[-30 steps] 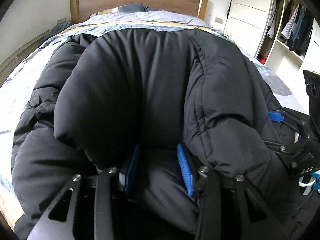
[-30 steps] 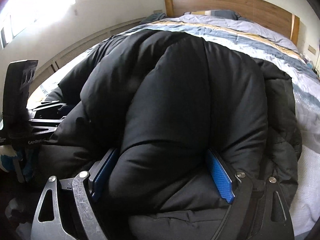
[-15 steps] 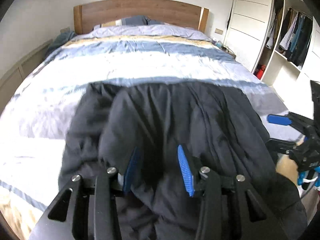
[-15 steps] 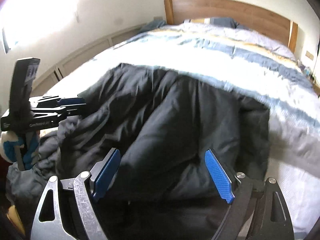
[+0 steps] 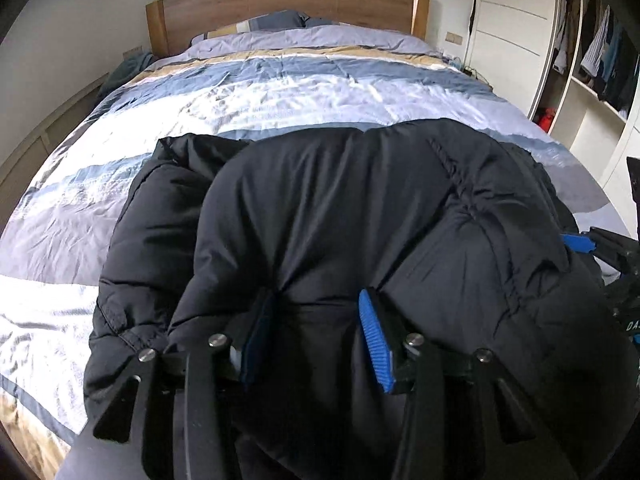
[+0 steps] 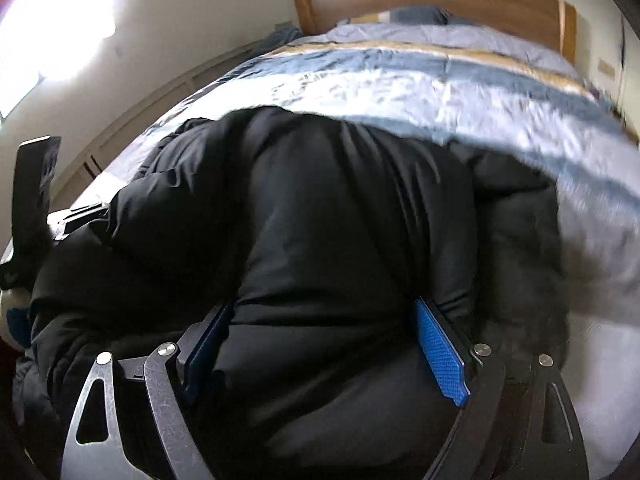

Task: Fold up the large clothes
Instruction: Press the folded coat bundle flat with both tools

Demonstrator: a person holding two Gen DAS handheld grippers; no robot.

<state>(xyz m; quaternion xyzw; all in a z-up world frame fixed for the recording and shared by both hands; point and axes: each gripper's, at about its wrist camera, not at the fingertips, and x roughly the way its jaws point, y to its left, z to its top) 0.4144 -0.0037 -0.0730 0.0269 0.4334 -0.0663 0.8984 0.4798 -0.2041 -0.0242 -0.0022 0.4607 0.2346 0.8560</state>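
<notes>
Striped bed (image 5: 120, 184) bare beyond black jacket (image 5: 340, 208); left tool (image 5: 316, 336), right tool (image 6: 328, 344) apparently clamp padded folds.

We count one black puffer jacket (image 5: 340, 216), bunched up in a single heap, and one bed (image 5: 280, 92) beneath it, with one striped duvet (image 5: 304, 80) and one wooden headboard (image 5: 288, 0). At the head of the bed we make out two pillows (image 5: 276, 22), though they overlap and the count is unsure. We see two grippers: the left gripper (image 5: 316, 332) and the right gripper (image 6: 324, 348), each with two blue pads, four pads in all. To one side stands one open wardrobe (image 5: 592, 60); the clothes hanging inside are too small and crowded for us to count.
</notes>
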